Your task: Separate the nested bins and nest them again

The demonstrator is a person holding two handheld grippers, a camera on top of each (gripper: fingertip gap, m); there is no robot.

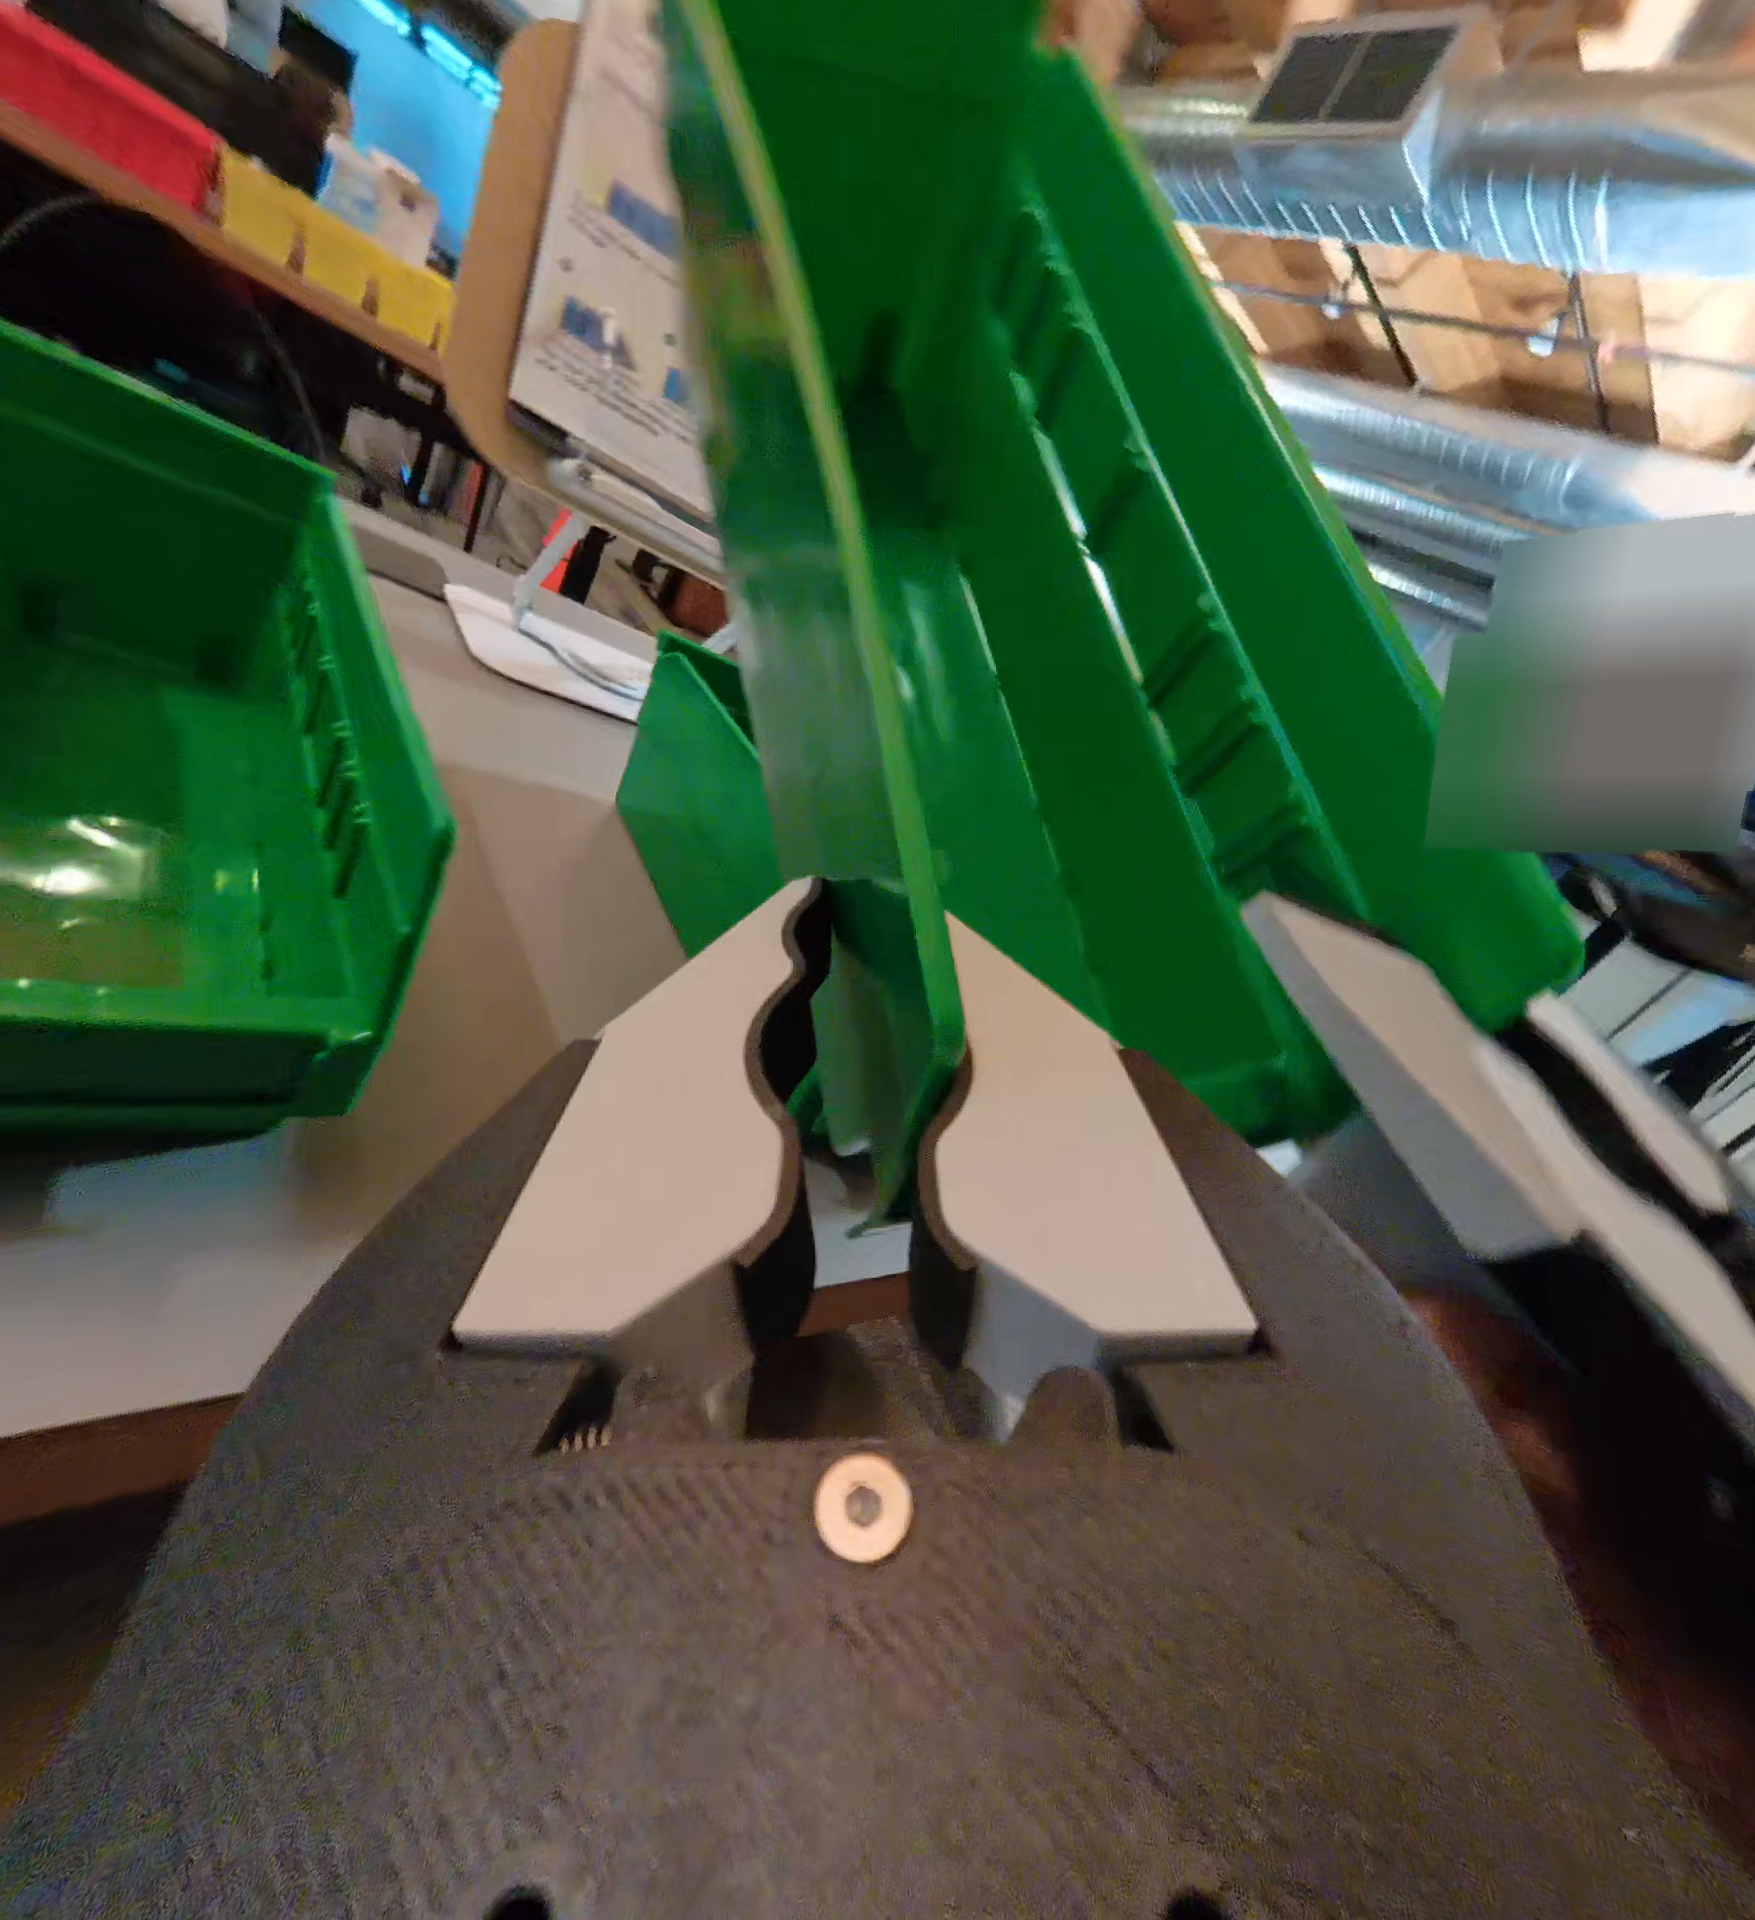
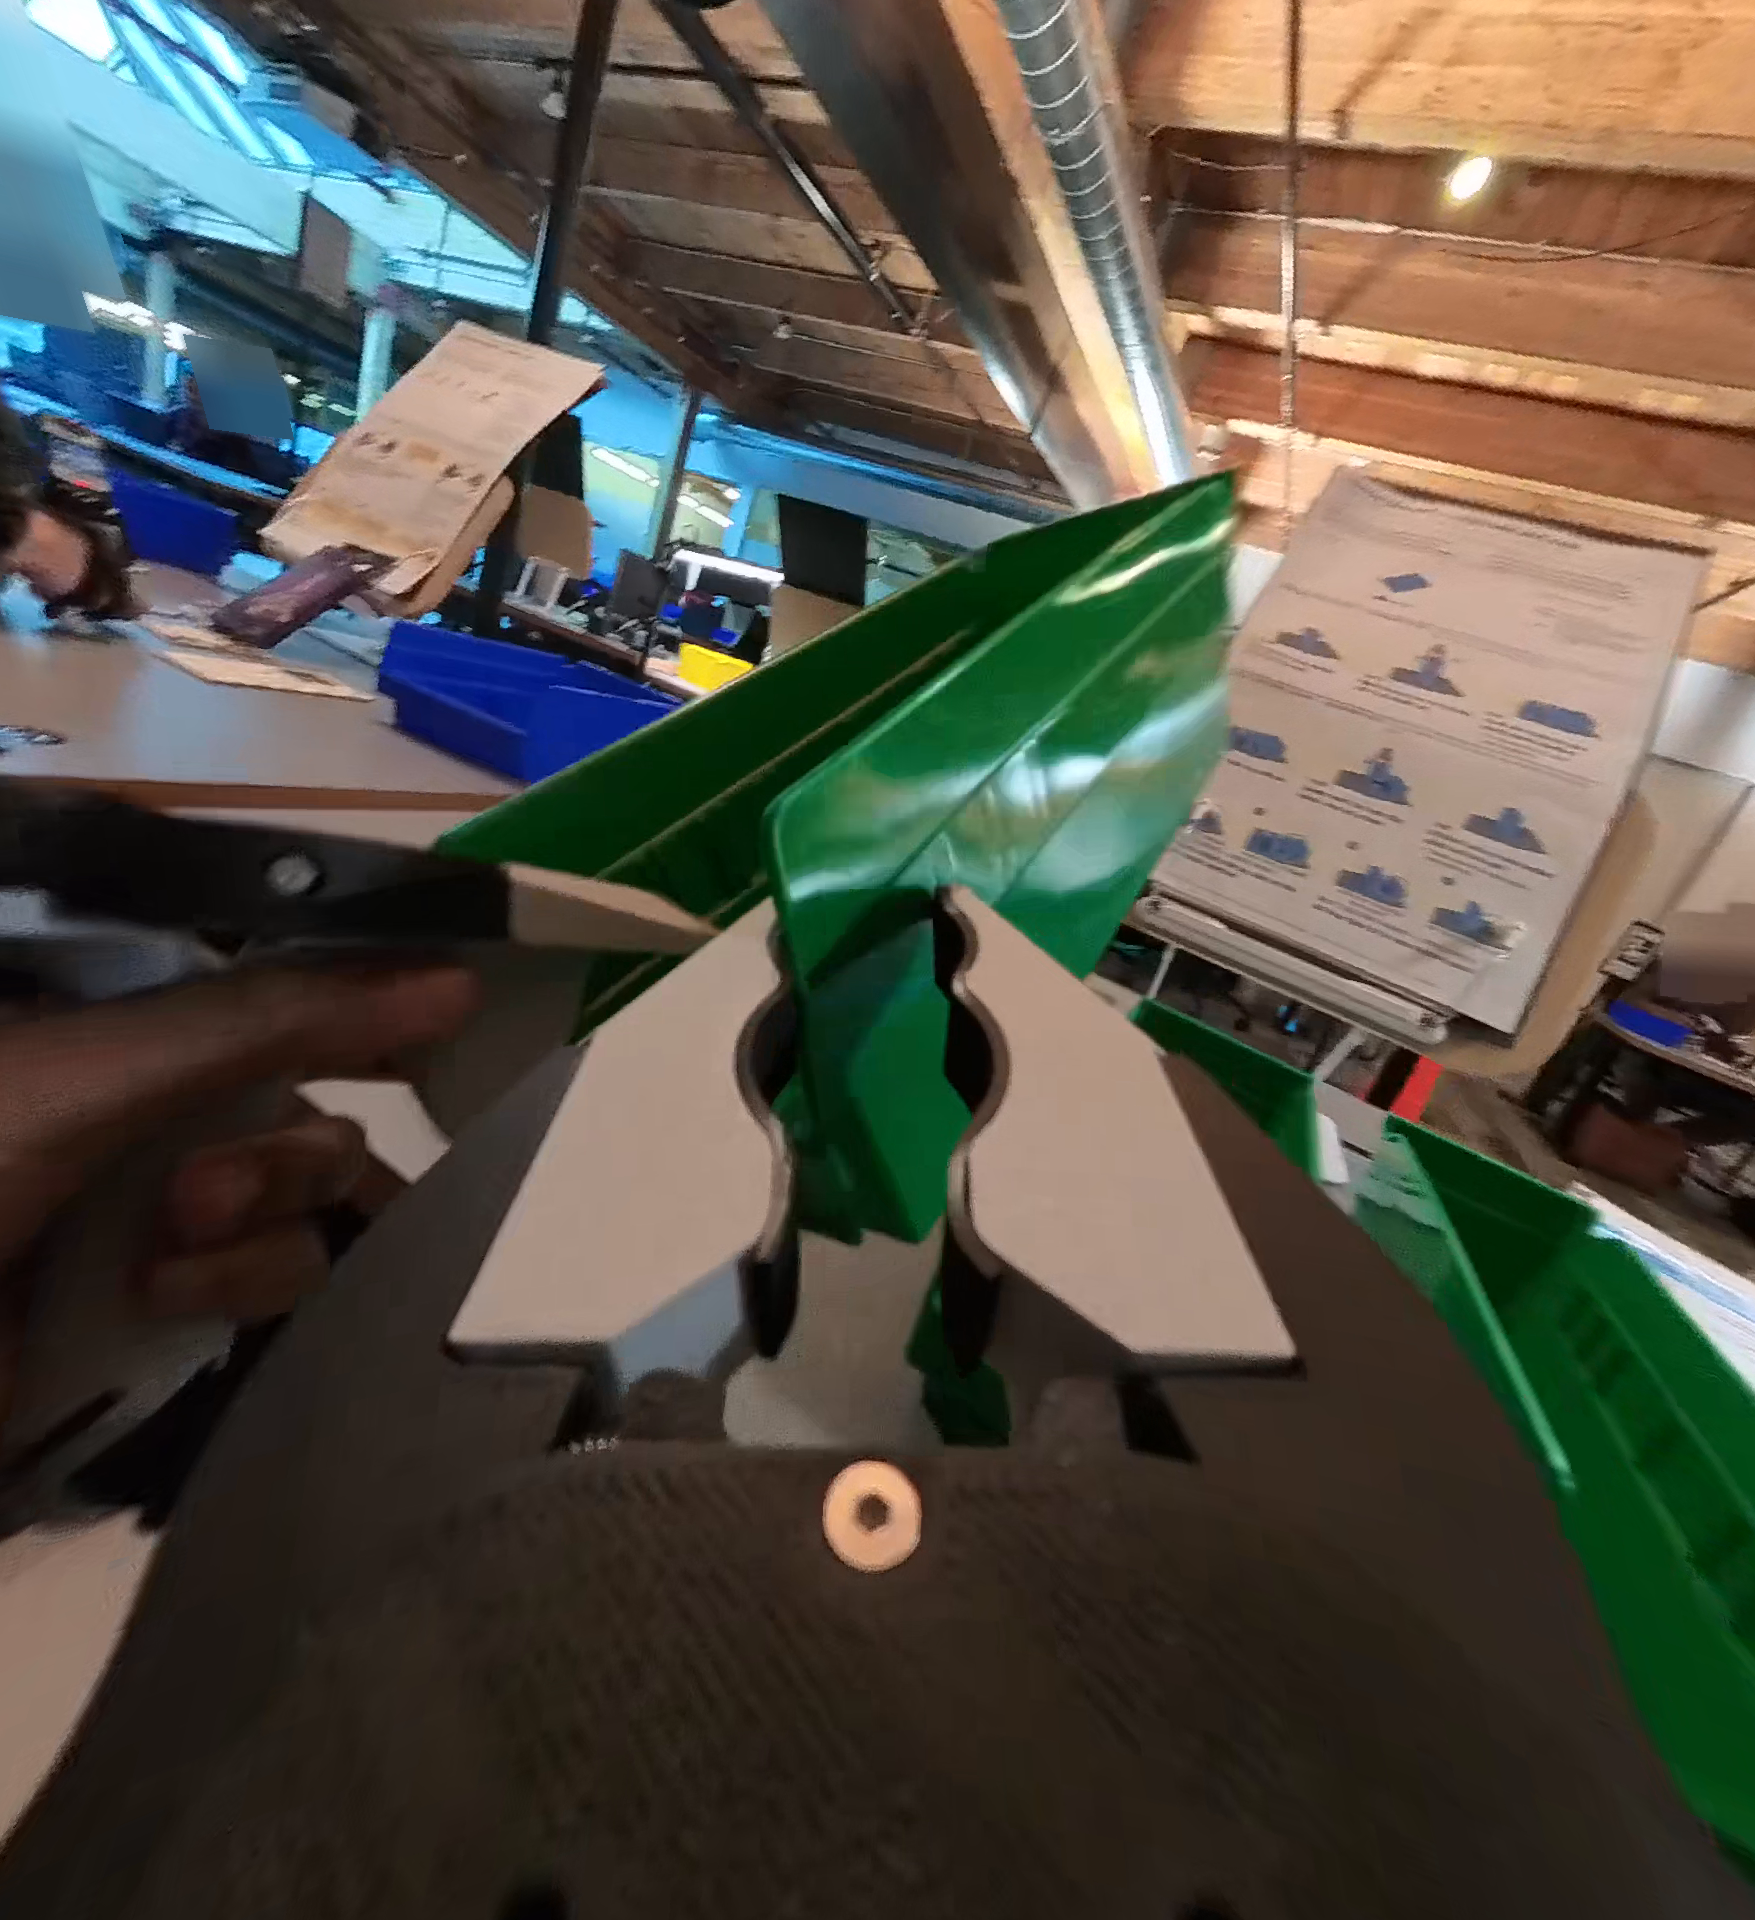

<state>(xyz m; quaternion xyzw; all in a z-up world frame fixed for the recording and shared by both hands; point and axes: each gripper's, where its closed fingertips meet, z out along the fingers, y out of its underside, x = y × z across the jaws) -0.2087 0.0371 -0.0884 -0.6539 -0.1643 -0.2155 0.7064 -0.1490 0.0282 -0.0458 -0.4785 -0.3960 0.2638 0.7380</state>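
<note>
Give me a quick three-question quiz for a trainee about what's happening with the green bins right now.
1. True or false: the left tool grips a wall of the raised green bin.
2. Multiple choice: the right tool is A) open over the table, B) shut on the raised green bin, C) holding a blue bin.
3. Fill in: in the left wrist view, another green bin rests on the ___ to the left.

Key: 1 true. 2 B. 3 table.
</note>
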